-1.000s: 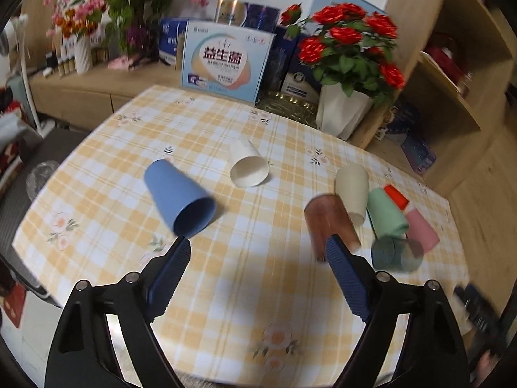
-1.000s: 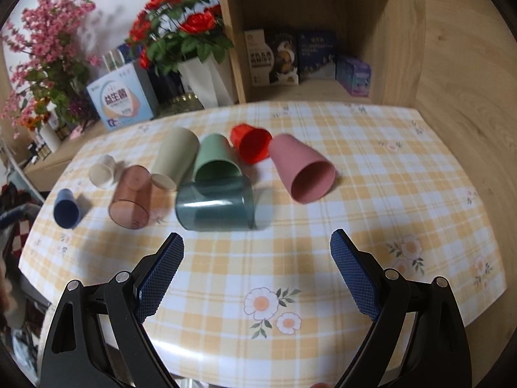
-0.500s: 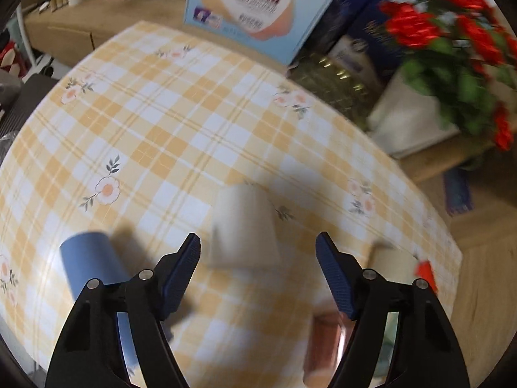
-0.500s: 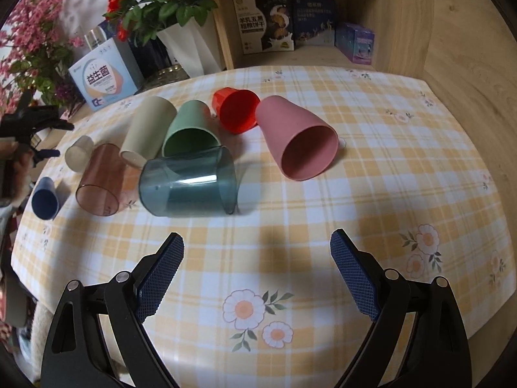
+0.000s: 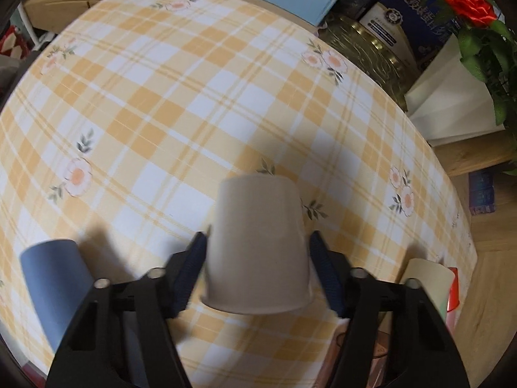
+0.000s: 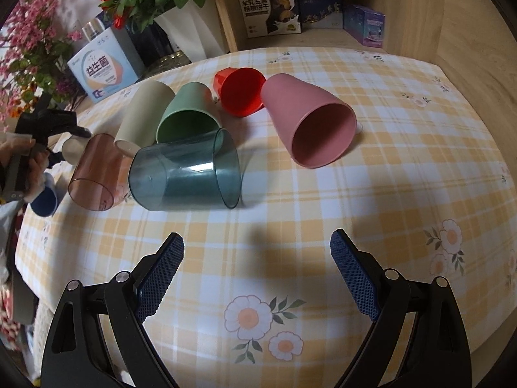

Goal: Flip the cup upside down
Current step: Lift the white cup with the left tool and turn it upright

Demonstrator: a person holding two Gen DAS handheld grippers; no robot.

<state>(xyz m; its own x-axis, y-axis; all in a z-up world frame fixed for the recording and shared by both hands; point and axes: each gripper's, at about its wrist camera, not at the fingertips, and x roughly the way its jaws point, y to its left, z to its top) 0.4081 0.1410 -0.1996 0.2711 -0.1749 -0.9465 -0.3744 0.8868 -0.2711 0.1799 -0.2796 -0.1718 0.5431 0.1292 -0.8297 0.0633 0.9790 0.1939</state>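
Left of the left gripper point(image 5: 258, 255), beside its left finger, a blue cup point(image 5: 53, 281) lies on the checked tablecloth point(image 5: 194, 103). Between its jaws sits the white cup point(image 5: 258, 242), lying on its side with its rim toward the camera; the blue pads flank it closely, but actual contact cannot be told. The right gripper point(image 6: 257, 271) hangs spread wide over bare cloth, with a teal clear cup point(image 6: 187, 174) ahead-left and a pink cup point(image 6: 310, 123) ahead of its jaws.
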